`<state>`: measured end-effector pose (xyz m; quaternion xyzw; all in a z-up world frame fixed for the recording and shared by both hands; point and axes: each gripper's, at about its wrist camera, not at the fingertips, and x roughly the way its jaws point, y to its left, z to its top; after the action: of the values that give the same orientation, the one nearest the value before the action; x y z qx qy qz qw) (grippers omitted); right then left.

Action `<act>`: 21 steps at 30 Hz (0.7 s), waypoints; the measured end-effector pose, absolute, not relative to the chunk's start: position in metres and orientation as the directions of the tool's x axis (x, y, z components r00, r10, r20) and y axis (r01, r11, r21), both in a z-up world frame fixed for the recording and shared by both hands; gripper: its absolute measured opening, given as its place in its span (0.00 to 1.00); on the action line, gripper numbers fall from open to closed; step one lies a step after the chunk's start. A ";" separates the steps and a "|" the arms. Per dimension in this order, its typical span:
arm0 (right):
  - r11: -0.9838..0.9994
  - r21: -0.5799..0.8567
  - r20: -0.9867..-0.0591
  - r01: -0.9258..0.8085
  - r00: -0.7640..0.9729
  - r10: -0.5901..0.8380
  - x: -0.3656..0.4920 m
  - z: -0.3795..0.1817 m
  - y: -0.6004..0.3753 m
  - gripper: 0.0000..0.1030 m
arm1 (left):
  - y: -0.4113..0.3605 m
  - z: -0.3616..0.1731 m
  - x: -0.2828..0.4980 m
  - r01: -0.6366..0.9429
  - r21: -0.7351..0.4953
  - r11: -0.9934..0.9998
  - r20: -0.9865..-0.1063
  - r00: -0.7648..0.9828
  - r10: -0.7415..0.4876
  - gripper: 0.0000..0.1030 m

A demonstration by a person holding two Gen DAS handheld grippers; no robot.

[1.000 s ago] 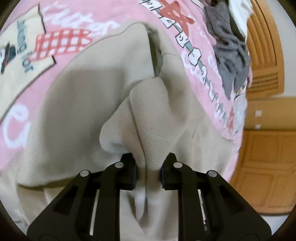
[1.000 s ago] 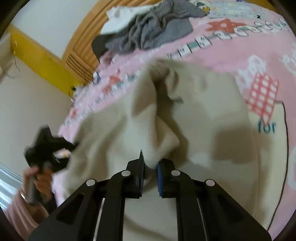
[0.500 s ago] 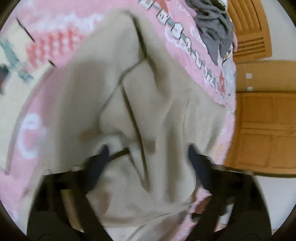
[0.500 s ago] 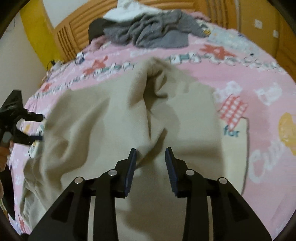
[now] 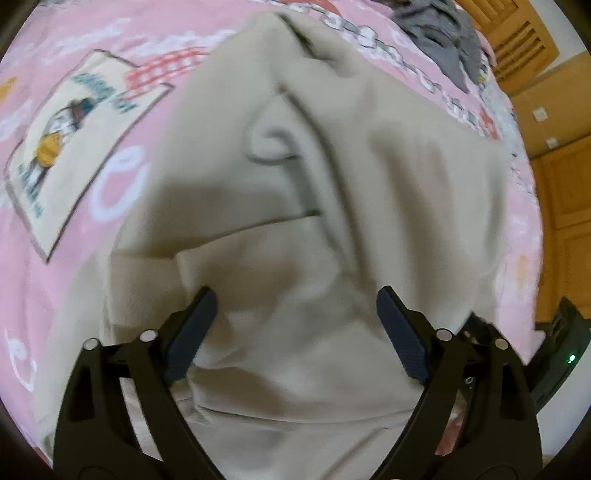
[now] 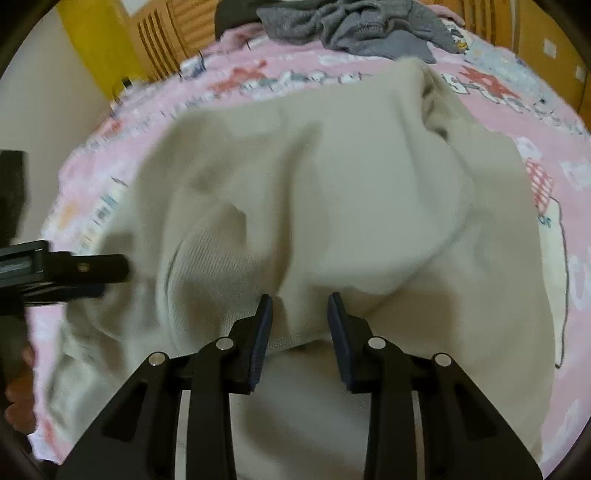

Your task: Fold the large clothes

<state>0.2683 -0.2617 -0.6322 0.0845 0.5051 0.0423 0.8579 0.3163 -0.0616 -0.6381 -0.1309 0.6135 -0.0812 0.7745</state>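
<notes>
The beige garment (image 5: 317,229) lies spread on the pink printed bedsheet (image 5: 74,229), directly under and ahead of both grippers. The left gripper (image 5: 295,325) has just been opening and its jaws now stand wide apart above the cloth, pinching nothing. The right gripper (image 6: 300,325) is partly spread, with a fold between its fingers but not pressed. A grey clothes pile (image 6: 354,29) lies far ahead.

Your beige garment (image 5: 332,240) is motion-blurred and cut off at the lower edge beneath both tools; behind it, the grey clothes heap (image 6: 354,29) runs off-frame.
</notes>
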 end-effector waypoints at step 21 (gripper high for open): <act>0.968 -0.036 -0.744 0.246 0.640 -0.191 -0.076 -0.596 -0.315 0.91 | 0.158 -0.586 0.128 0.242 -0.035 0.970 -0.922 0.368 -0.125 0.90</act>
<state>-0.0761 -0.3152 -0.5956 0.0343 0.4064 -0.1207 0.9050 0.1276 0.1583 -0.5864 0.0532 0.5512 -0.1111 0.8252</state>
